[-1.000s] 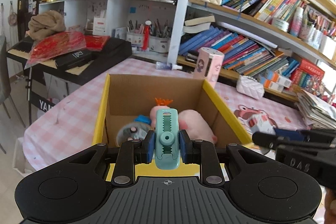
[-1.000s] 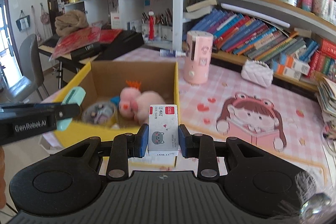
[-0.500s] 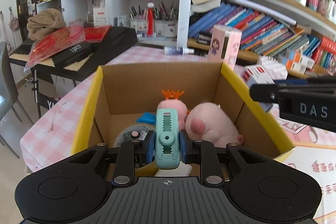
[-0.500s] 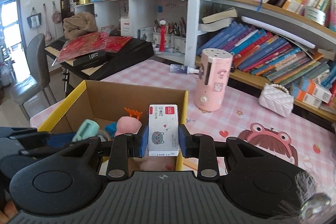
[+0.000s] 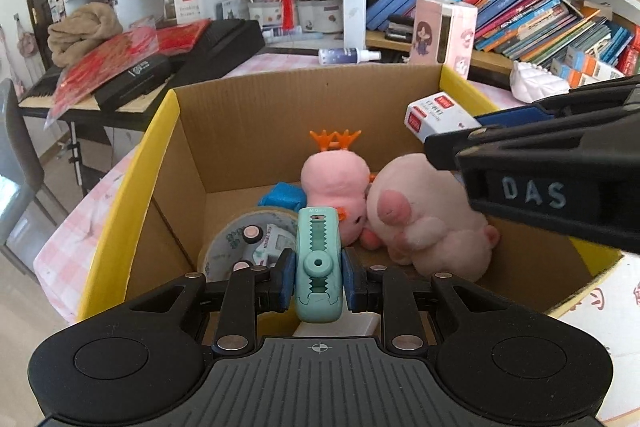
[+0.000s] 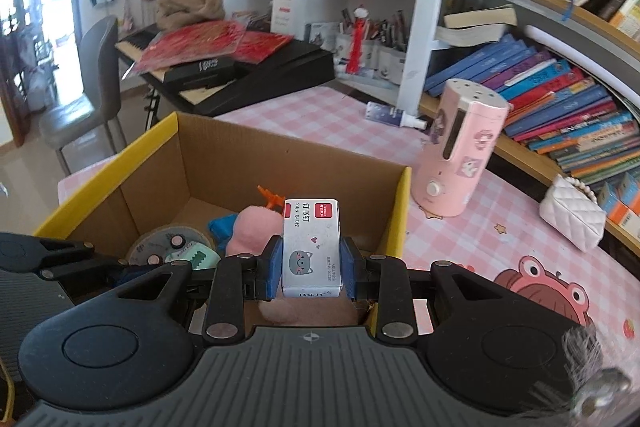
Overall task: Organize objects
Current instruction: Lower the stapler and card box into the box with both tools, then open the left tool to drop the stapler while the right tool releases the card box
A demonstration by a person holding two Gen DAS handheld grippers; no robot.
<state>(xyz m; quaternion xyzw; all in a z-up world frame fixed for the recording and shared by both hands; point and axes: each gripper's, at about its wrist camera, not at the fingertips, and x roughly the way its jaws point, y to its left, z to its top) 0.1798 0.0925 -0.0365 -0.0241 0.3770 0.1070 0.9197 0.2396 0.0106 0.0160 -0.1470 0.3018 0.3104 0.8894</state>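
We see a table (image 6: 304, 115) with a pink checked cloth. On it stand a cardboard box (image 6: 236, 163) at lower left, a pink canister (image 6: 460, 163) at the right, and a small bottle (image 6: 392, 117) lying behind.

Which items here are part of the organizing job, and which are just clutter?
In play:
- mint-green toothed plastic clip, in left gripper
- white staples box with grey cat face, in right gripper
- yellow-rimmed cardboard box

Lying about:
- pink cylindrical humidifier
- white quilted purse
- small spray bottle
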